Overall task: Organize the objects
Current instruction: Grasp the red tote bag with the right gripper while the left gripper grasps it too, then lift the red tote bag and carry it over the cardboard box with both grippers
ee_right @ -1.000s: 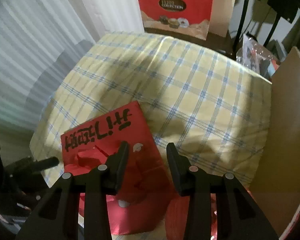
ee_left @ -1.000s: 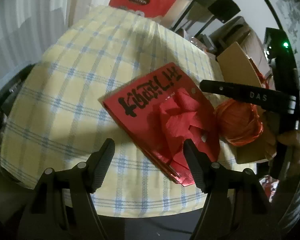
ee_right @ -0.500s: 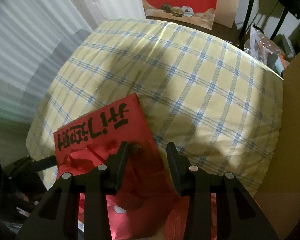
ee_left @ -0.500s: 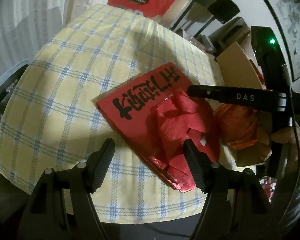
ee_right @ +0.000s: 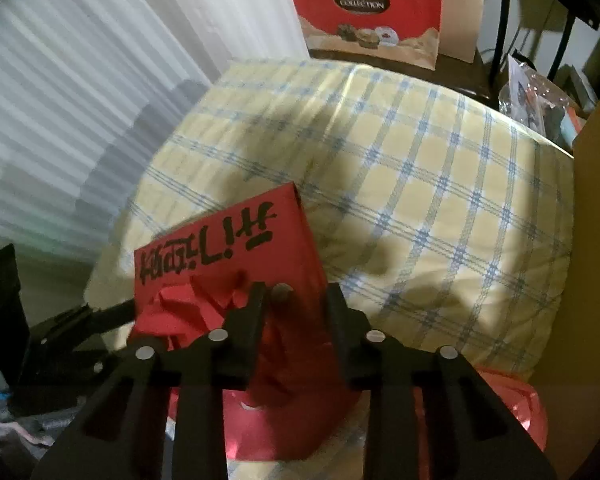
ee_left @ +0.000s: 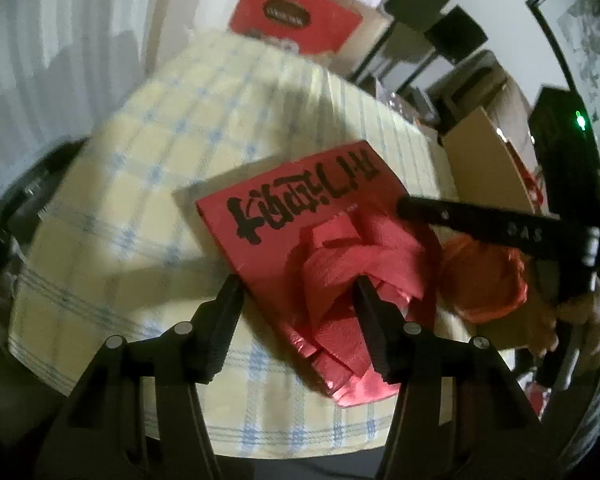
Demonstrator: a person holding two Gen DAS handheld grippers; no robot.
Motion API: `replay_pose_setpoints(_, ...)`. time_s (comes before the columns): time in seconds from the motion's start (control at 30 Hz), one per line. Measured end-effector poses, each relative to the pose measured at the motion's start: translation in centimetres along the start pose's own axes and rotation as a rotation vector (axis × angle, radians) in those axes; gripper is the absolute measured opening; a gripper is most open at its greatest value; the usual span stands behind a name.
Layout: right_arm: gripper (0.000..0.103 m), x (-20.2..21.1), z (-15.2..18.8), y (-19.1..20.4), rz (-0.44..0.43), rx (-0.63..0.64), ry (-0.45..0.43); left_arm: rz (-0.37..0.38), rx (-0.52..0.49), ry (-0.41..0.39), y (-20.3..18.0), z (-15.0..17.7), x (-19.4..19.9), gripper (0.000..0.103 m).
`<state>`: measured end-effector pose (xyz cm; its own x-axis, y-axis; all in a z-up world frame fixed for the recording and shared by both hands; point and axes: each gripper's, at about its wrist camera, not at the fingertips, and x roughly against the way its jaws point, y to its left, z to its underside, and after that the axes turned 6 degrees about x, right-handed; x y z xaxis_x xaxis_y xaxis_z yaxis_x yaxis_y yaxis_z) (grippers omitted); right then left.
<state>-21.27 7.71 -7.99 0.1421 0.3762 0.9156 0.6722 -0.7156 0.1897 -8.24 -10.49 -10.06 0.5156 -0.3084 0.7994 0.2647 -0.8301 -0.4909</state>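
Note:
A flat red packet (ee_left: pixel 300 208) with black lettering lies on the yellow checked tablecloth (ee_left: pixel 112 184); it also shows in the right wrist view (ee_right: pixel 228 252). Crumpled red tissue paper (ee_left: pixel 352 272) sits on its near end. An orange-red bundle (ee_left: pixel 484 280) lies to its right. My left gripper (ee_left: pixel 298 296) is open, its jaws astride the packet's near edge and the tissue. My right gripper (ee_right: pixel 296 300) is open just over the packet's right side; it shows in the left wrist view (ee_left: pixel 480 220) reaching in from the right.
A brown cardboard box (ee_left: pixel 484 160) stands at the table's right edge and shows in the right wrist view (ee_right: pixel 596 240). A red chocolate box (ee_right: pixel 364 4) stands behind the table. White blinds (ee_right: pixel 60 100) are on the left. Black chairs (ee_left: pixel 440 20) stand at the back.
My left gripper has moved forward onto the packet's near edge and tissue. My right gripper has moved forward and down toward the packet.

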Motion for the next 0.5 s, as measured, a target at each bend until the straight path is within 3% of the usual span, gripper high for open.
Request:
replay_pose_setpoints(0.23,0.028,3.0,-0.6,1.3,-0.007,0.002,-0.082,-0.049,-0.056,-0.091,-1.9,-2.1,2.8,0.051)
replay_pose_setpoints(0.5,0.026,7.3,-1.1,1.8,-0.017,-0.019,-0.199,-0.047,-0.098,-0.149,-3.9,-3.7,5.1,0.051)
